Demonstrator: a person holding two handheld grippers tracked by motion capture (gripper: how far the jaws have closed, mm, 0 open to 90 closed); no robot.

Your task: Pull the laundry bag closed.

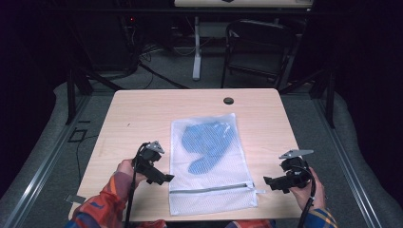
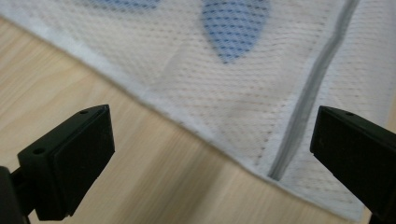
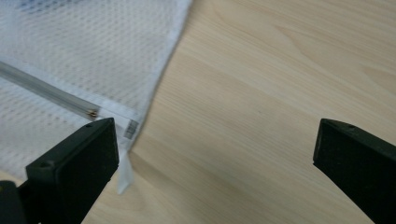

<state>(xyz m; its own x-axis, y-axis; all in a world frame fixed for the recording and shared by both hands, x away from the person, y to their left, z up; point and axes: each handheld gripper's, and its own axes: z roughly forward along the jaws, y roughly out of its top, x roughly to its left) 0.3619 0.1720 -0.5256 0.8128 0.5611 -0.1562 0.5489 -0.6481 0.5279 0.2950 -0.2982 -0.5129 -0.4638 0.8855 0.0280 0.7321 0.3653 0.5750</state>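
- White mesh laundry bag [image 1: 212, 161], rectangular and see-through, lies flat on the pale wooden bench [image 1: 142, 118], a little toward six o'clock of the bench's middle, its short end with the grey zipper [image 1: 209, 188] facing the person.
- Blue fabric item [image 1: 207, 142], soft and lobed, sits inside the bag toward its twelve o'clock half; the zipper looks drawn across the full width, which would keep the cloth from sliding out.
- Left gripper [image 1: 164, 179] hovers at nine o'clock of the bag's zipper end, pointing at it. In the left gripper view its black fingers [image 2: 84, 158] stand wide apart with nothing pinched; the bag's seamed edge [image 2: 177, 122] and the zipper's closed end [image 2: 276, 173] lie on the bench beneath the gap, untouched by the pads.
- Right gripper [image 1: 269, 183] mirrors it at three o'clock of the same end. Its fingers [image 3: 88, 161] are likewise spread and empty; the right gripper view shows the zipper's metal pull [image 3: 93, 113], a small white tab [image 3: 124, 175] and the bag's corner close by the left-hand finger, with bare bench across the rest of the gap.
- Both grippers flank the zipper line, one at each end, probably because that is where the bag is steadied and the slider worked.
- With the bag lying smooth and both pairs of fingers clear of it, the zipping appears finished.
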